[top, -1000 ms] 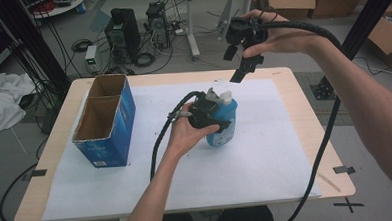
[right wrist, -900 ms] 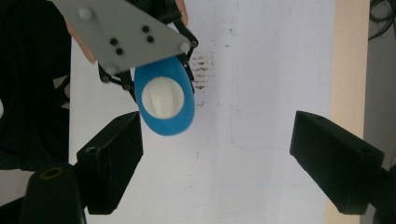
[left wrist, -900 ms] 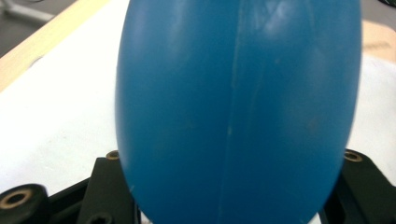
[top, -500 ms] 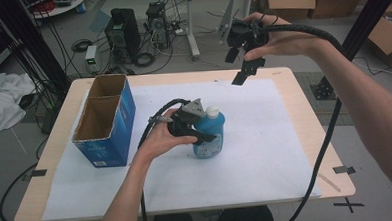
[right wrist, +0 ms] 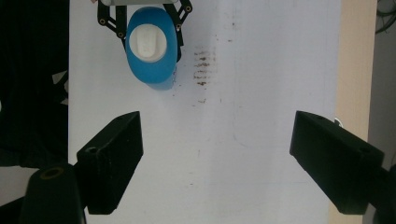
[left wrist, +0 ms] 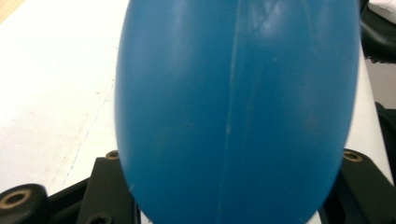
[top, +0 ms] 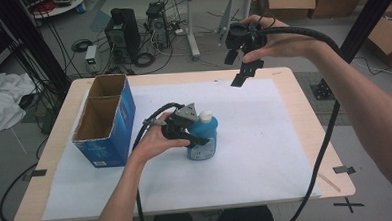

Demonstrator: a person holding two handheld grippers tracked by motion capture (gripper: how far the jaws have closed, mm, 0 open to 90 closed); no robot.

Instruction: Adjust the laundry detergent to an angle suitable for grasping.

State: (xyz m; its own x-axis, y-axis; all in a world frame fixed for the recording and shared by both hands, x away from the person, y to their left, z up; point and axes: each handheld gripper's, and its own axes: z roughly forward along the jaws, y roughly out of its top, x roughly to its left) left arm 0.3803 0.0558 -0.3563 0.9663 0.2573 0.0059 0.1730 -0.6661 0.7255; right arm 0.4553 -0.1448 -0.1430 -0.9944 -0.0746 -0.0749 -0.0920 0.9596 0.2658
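- While the work is centring on one blue bottle, one table (top: 304, 116) is carrying a white sheet (top: 265, 137).
- One open blue carton (top: 104, 122) is standing at the table's left; the bottle is sitting just right of it, apart.
- One blue bottle (top: 203, 137), white-capped, is standing upright at the sheet's middle, long axis vertical.
- The left gripper (top: 190, 131) is pinching the bottle's body from the left, jaws on either flank.
- The right gripper (top: 243, 71) is hovering spread over the far edge, well apart from the bottle, holding nothing.
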